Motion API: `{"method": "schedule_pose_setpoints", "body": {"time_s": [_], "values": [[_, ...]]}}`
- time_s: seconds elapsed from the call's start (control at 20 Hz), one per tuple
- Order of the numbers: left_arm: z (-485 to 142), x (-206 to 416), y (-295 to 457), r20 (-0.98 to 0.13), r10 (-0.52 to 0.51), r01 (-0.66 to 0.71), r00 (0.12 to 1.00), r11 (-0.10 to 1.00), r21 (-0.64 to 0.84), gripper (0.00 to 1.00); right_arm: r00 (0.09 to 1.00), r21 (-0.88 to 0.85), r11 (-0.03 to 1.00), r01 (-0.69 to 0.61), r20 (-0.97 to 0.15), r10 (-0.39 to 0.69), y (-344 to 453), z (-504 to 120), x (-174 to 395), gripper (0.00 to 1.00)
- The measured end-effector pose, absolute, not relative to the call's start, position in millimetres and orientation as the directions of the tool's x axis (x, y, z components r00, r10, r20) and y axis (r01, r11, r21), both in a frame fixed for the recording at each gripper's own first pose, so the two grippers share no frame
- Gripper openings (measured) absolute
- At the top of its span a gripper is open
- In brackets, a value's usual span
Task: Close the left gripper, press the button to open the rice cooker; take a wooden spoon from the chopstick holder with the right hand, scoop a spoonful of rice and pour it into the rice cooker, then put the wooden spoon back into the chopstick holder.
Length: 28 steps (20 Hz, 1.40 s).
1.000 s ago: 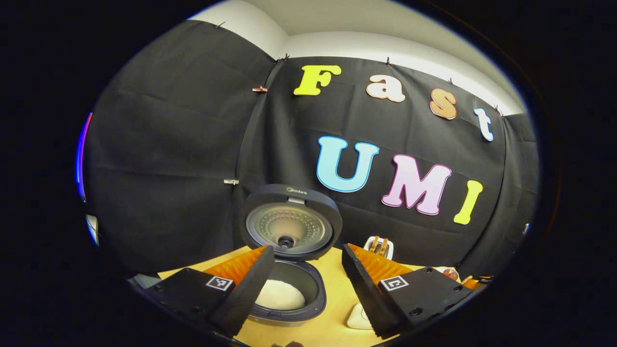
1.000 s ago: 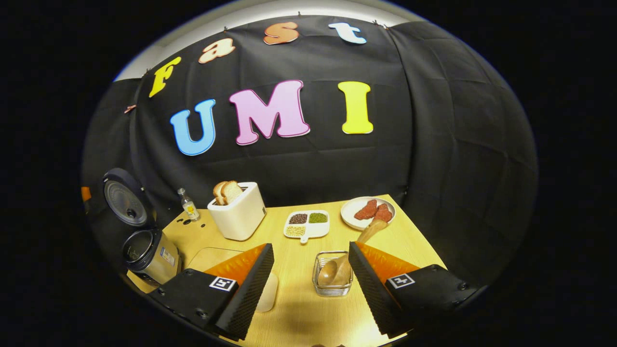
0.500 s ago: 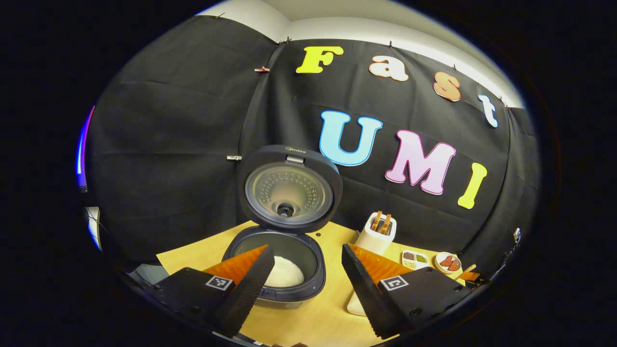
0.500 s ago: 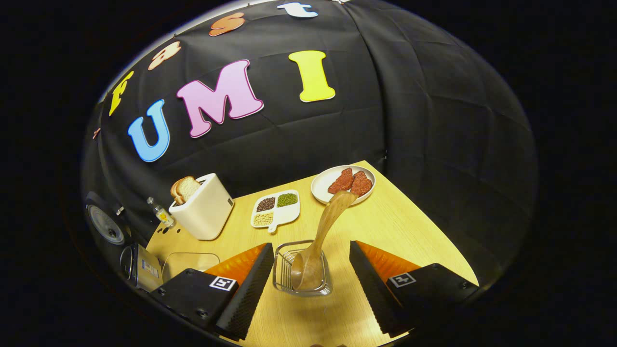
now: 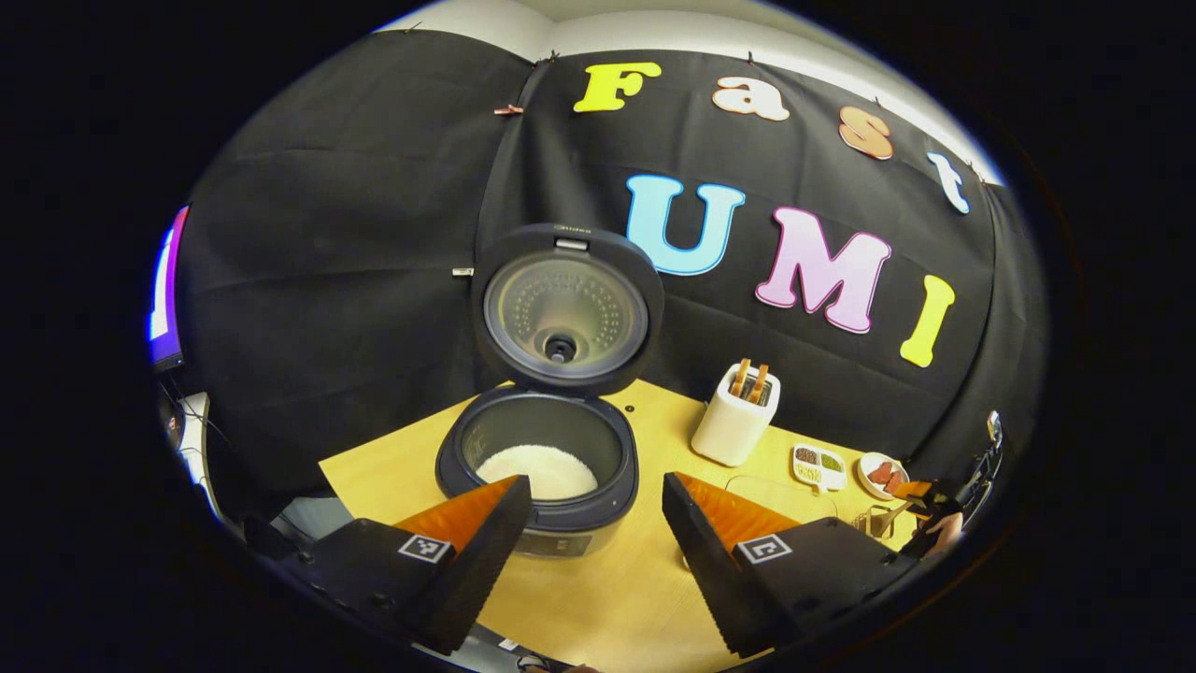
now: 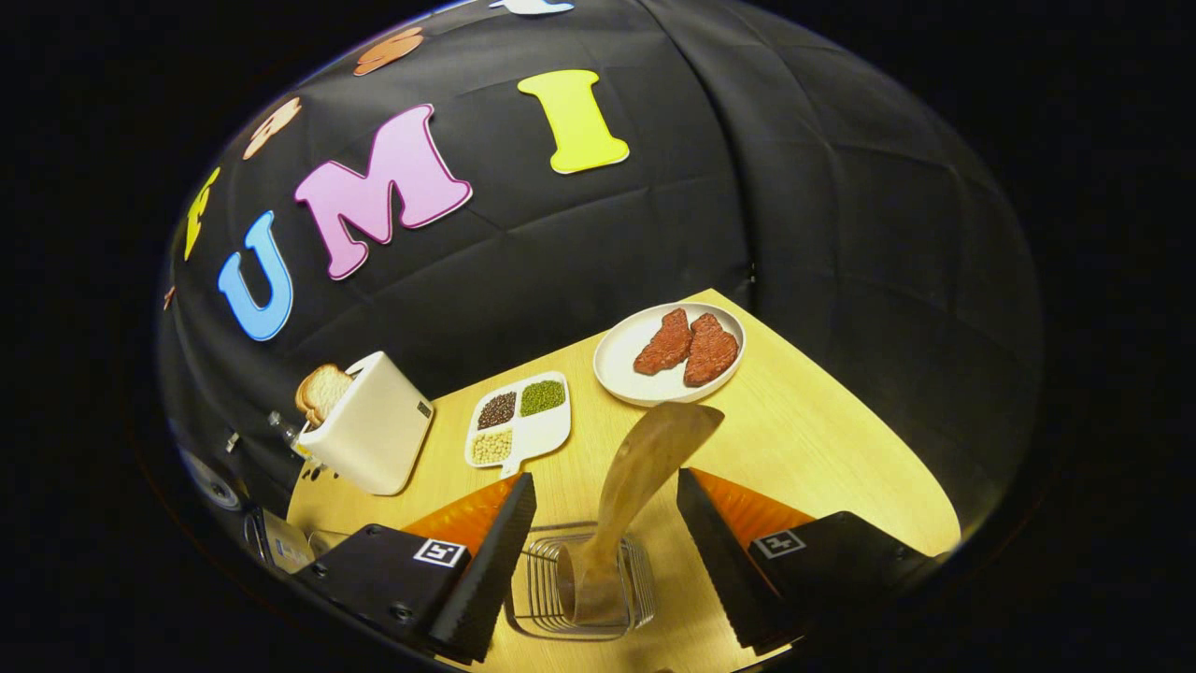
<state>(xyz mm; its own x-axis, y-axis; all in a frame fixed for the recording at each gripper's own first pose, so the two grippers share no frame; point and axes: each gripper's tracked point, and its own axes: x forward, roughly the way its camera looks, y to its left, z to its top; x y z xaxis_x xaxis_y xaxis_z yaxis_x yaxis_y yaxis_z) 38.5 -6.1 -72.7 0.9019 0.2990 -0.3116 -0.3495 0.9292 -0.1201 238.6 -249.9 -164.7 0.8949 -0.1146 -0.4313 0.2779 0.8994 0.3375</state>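
1. The right gripper [image 6: 603,537] is spread wide, its jaws on either side of the pale wooden spoon [image 6: 635,486] without touching it. The spoon leans bowl-down in the clear, wire-ribbed chopstick holder [image 6: 579,584], its broad handle end tilting up towards the white plate of red meat slices [image 6: 621,369]. I judge this spread suits closing on the handle next.
2. The left gripper [image 5: 593,537] is also spread and holds nothing. It hangs back from the dark round rice cooker [image 5: 539,467], whose lid stands upright with white rice in the pot. Likely it is keeping clear for the pour.
3. Beyond sit a white toaster [image 6: 369,435] holding bread and a white four-part dish of beans [image 6: 519,425] on the light wooden table [image 6: 822,439].
4. Half a second ago the right gripper was farther from the holder; now the spoon rises between its jaws. The left gripper has drawn back, so more of the cooker shows.
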Motion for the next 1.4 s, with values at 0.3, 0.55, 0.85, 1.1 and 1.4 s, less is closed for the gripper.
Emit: {"method": "schedule_pose_setpoints", "body": {"time_s": [0.3, 0.55, 0.85, 1.1, 1.4], "values": [[-102.6, 24.0, -26.5, -0.359, 0.308, -0.371, 0.881, 0.921, -0.119, 0.95, 0.877, 0.403, 0.853, 0.33, -0.465, -0.12, -252.2, -171.6, 247.4, 0.47], [-106.5, 26.0, -41.5, -0.357, 0.3, -0.363, 0.885, 0.923, -0.125, 0.95, 0.88, 0.4, 0.858, 0.323, -0.461, -0.116, -250.1, -164.2, 239.2, 0.19], [-95.2, 35.5, -42.2, -0.324, 0.258, -0.32, 0.91, 0.935, -0.155, 0.95, 0.938, 0.372, 0.889, 0.266, -0.311, -0.15, -235.8, -93.2, 224.5, 0.16], [-89.8, 42.9, -30.2, -0.288, 0.188, -0.248, 0.939, 0.95, -0.189, 0.96, 0.97, 0.34, 0.923, 0.182, -0.214, -0.112, -194.1, -37.0, 198.3, 0.16], [-98.2, 45.5, -0.7, -0.301, 0.124, -0.183, 0.946, 0.967, -0.175, 0.95, 0.986, 0.328, 0.944, -0.011, -0.156, 0.066, -91.5, -10.6, 182.8, 0.16]]}}
